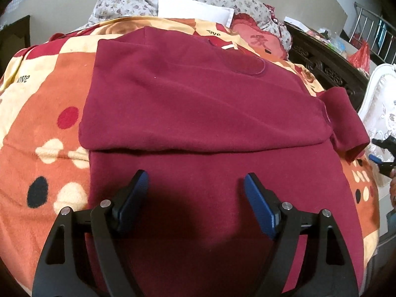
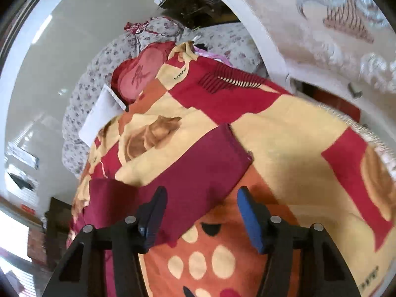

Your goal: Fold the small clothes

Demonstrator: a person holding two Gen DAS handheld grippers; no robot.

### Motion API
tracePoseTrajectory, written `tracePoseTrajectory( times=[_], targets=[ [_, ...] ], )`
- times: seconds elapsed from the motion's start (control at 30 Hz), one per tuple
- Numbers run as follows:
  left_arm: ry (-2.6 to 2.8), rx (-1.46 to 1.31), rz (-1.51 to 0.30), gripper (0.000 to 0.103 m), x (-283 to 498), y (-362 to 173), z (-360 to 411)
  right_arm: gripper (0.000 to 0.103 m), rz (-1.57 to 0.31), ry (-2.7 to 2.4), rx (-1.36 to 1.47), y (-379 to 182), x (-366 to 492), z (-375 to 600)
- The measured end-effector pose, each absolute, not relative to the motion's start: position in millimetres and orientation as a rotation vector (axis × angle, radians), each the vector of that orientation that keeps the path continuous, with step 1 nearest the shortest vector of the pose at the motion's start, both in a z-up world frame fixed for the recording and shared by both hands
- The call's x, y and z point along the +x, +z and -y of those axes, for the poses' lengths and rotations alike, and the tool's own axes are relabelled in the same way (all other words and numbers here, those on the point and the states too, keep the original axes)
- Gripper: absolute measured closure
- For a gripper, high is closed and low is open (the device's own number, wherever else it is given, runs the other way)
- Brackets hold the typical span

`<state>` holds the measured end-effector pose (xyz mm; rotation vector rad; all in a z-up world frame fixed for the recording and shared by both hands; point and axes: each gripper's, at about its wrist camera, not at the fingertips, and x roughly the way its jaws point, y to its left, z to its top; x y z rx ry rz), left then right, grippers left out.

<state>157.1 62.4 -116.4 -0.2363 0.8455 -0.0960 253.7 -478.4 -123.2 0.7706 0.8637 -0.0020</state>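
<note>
The maroon top (image 1: pixel 198 104) lay half-folded on the bed's patterned blanket (image 1: pixel 37 128), one sleeve (image 2: pixel 198 168) still out. Both the left gripper (image 1: pixel 195 188) and right gripper (image 2: pixel 201 205) hovered open, empty. Folding that sleeve inward seemingly came next.

1. Left gripper (image 1: pixel 195 180), black arms with blue pads, jaws wide apart, nothing between, above dark red fleece garment (image 1: pixel 198 104).
2. Garment folded over itself, one sleeve (image 1: pixel 346 123) sticking out right.
3. Underneath, orange, cream and red patterned blanket (image 1: pixel 49 128).
</note>
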Motion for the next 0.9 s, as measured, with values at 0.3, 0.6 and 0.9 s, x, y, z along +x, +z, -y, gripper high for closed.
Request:
tracePoseTrajectory(
  times=[0.3,0.6,0.9],
  targets=[
    [-0.097,-0.237,-0.845,0.022,155.6,-117.5,-62.8,0.075,-0.824,-0.078,0.843,-155.7,271.7,480.9],
    [-0.093,-0.228,-0.847,0.022,155.8,-117.0,-60.9,0.097,-0.552,0.197,0.576,-28.5,245.0,384.2],
    [-0.193,-0.341,-0.721,0.022,148.7,-47.1,-81.4,0.097,-0.62,0.668,0.371,-35.0,240.2,151.6]
  ],
)
